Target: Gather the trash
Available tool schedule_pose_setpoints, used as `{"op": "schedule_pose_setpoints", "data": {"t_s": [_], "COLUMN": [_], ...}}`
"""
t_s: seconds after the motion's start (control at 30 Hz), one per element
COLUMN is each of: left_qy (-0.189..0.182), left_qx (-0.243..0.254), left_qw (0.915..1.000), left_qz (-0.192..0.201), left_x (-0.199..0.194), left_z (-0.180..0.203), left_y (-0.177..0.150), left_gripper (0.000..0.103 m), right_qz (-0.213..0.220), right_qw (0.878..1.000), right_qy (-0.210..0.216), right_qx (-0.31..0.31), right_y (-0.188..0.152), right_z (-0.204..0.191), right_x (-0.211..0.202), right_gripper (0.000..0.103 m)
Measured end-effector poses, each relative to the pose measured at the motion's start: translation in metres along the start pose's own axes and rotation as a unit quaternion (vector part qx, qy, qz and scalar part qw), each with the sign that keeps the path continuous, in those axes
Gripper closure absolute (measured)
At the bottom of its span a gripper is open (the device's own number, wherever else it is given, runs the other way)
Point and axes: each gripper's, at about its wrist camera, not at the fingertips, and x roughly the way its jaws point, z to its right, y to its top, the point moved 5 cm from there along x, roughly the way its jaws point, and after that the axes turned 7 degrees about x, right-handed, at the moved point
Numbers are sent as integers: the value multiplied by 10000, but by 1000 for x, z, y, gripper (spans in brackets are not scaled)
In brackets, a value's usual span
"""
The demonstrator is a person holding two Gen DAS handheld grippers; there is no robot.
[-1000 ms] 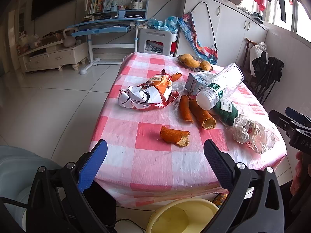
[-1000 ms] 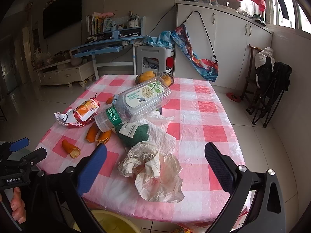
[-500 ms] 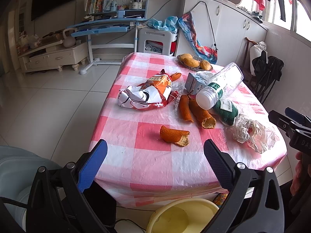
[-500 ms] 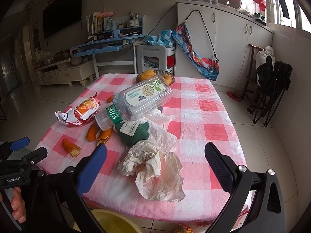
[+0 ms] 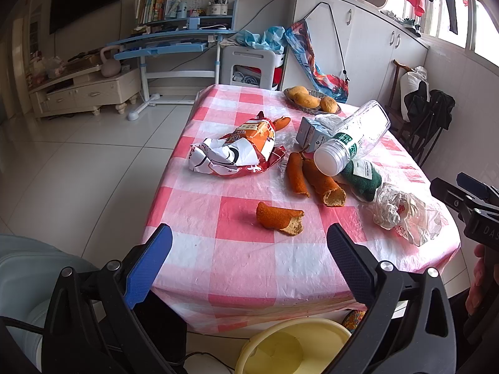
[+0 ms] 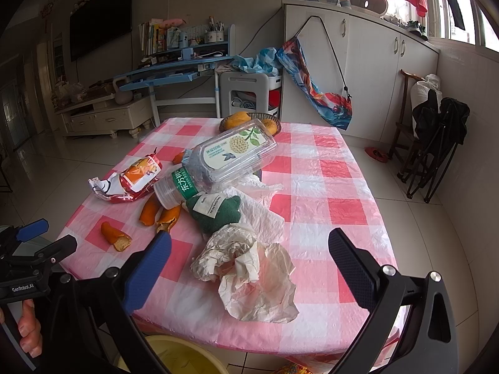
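both claws stand wide apart and hold nothing: the left gripper point(image 5: 249, 249) hangs off the near edge of the checked table point(image 5: 237, 268), lined up with a lone orange peel point(image 5: 280, 216), and the right gripper point(image 6: 249, 260) faces the crumpled plastic bag point(image 6: 249, 274) near its own corner. the rest of the trash is heaped mid-table: a torn snack wrapper point(image 5: 237, 152), two more peels point(image 5: 312, 177), a tipped clear bottle point(image 5: 352, 141) leaning over a green cloth bundle point(image 6: 218, 212), and a small carton point(image 5: 308, 132). a yellow bin point(image 5: 296, 347) waits below the table edge, just under both tools. nothing looks collected yet, so the sensible start is the closest loose piece. for the peel, come in low with the fingers either side of its curved back and pinch gently, since it may crumble. for the bag, bite into the thick crumpled middle, not a loose flap, then lift clear and let go straight over the bin.
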Motion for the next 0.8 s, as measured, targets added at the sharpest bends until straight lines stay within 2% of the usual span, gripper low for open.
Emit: {"op": "schedule_pose_setpoints", "data": {"t_s": [0.8], "left_qy": [-125], "left_qx": [-125], "left_qw": [9998], "left_qz": [35], "left_x": [1], "left_z": [-6], "left_y": [5], "left_gripper": [7], "right_qz": [-56], "right_qw": [10000], "right_qy": [29], "right_qx": [2], "right_y": [-1], "right_z": [-1], "right_x": [0], "right_gripper": [6]}}
